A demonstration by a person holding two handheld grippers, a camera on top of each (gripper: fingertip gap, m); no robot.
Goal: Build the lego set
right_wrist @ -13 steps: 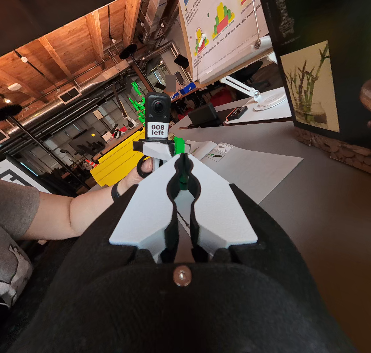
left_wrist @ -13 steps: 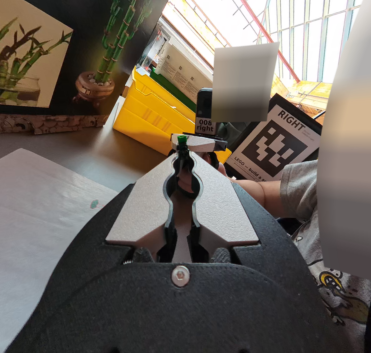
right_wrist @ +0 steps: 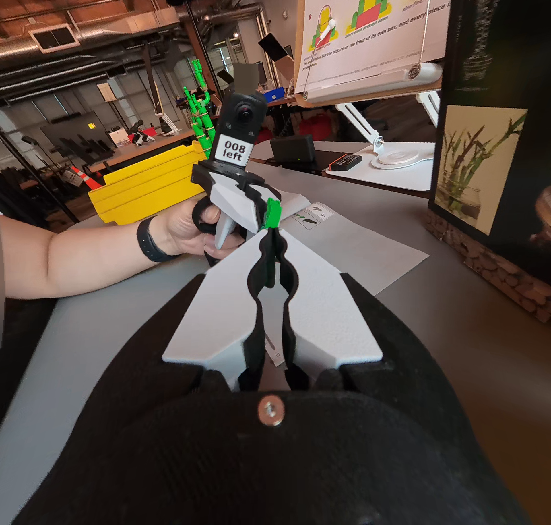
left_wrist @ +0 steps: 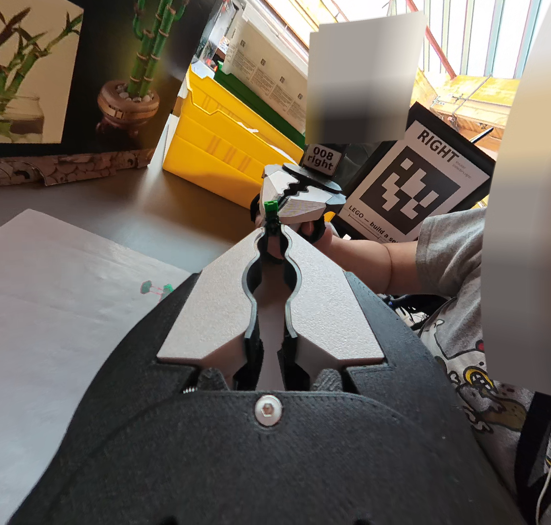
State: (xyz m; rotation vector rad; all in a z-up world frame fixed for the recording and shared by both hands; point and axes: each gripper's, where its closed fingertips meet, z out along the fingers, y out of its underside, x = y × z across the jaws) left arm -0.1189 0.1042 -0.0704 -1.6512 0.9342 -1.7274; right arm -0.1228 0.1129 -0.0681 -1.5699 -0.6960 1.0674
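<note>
My left gripper is shut on a small dark green piece at its tips. My right gripper is shut on a long bright green piece that runs back between its jaws and sticks out in front. Both are held above the grey table, tip to tip, with the two pieces touching. The bright green end sits on top of the dark piece. The right gripper shows tilted in the left wrist view, the left gripper in the right wrist view. The joint itself is too small to make out.
An open instruction booklet lies under the grippers. A yellow bin stands behind, and the set's box with a bamboo picture is at the table edge. A built green bamboo model and a sheet on a stand stand farther off. Left and right tips are no more than a few centimetres apart.
Both grippers have tilted relative to each other and shifted slightly while staying tip to tip. Both stay shut on their green pieces.
</note>
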